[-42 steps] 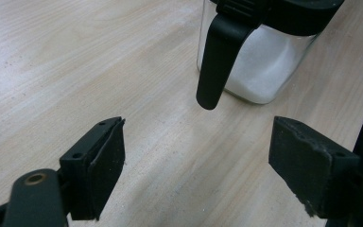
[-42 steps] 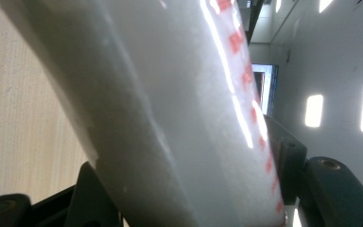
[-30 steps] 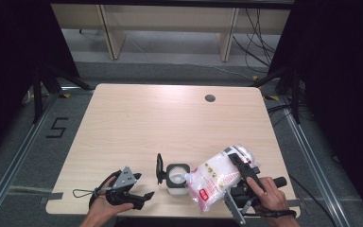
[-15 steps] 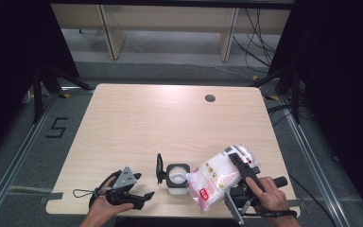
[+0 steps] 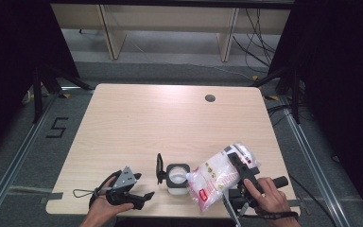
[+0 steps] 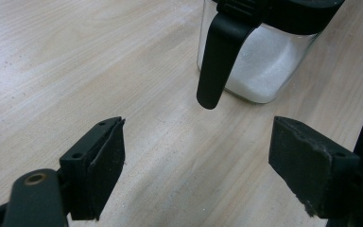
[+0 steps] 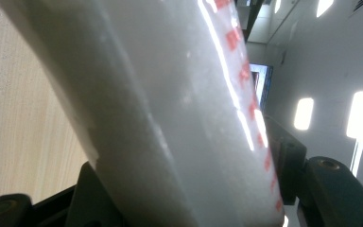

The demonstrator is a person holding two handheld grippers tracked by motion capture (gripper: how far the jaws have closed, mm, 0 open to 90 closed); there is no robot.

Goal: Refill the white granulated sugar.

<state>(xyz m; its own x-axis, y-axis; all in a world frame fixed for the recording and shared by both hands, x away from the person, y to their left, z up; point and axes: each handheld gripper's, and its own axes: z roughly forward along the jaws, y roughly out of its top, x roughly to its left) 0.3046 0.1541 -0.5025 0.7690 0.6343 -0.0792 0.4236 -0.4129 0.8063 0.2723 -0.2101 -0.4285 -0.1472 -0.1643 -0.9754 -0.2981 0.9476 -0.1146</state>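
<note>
1. The step in hand is judged to be the pouring of white granules from a bag (image 5: 217, 182) into a clear jar (image 5: 177, 178) – the bag is tilted, its lower corner resting at the jar's open mouth.
2. The jar is seen on the table (image 5: 160, 123) near the front edge, at about 6 o'clock from the table's centre; its black lid (image 5: 159, 166) is hinged up at the jar's 9 o'clock side. In the left gripper view the jar is seen to be roughly half filled with white grains.
3. The bag is clamped by the right gripper (image 5: 238, 177), at the jar's 3 o'clock; in the right gripper view the jaws are seen pressed on both sides of the bag.
4. The left gripper (image 5: 139, 195) is rested on the table at the jar's 8 o'clock, jaws apart with nothing between them (the black lid tab hangs just beyond the jaws in its own view).
5. Next move, as judged: the bag is to be tipped further and kept over the mouth – spillage onto the table is the risk. The jar may need to be steadied by the free gripper.
</note>
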